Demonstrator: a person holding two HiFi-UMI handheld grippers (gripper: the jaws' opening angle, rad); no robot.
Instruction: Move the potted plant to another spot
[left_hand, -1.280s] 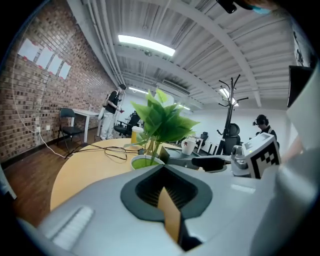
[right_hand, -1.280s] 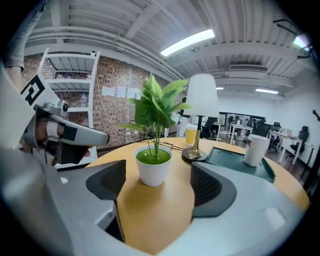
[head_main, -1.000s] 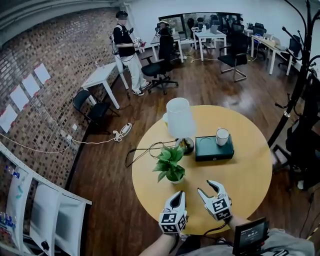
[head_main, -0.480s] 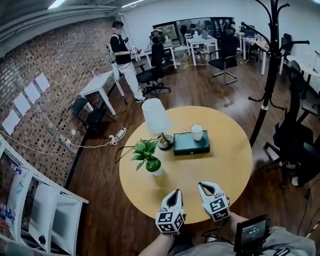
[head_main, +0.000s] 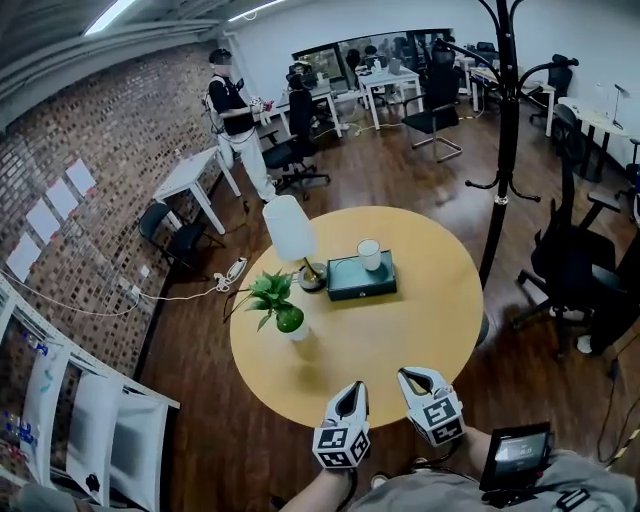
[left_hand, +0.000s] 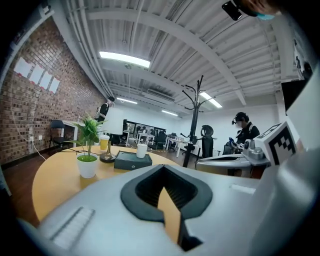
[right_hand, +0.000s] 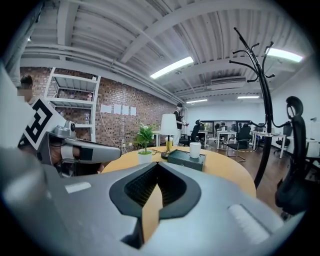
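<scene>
- The potted plant (head_main: 277, 303) stands upright in its white pot on the left part of the round wooden table (head_main: 410, 335), and neither of my grippers touches it.
- Just beyond it is a white-shaded lamp (head_main: 289, 228), and beside that a dark green box (head_main: 350, 282) with a white cup (head_main: 369, 254) on top.
- My left gripper (head_main: 352, 385) hangs at the table's near edge, jaws closed together, holding nothing.
- My right gripper (head_main: 418, 375) is just beside it, its jaws likewise pressed together and empty.
- Both point toward the plant, well apart from it.
- A black coat stand (head_main: 505, 150) rises to the right of the table.
</scene>
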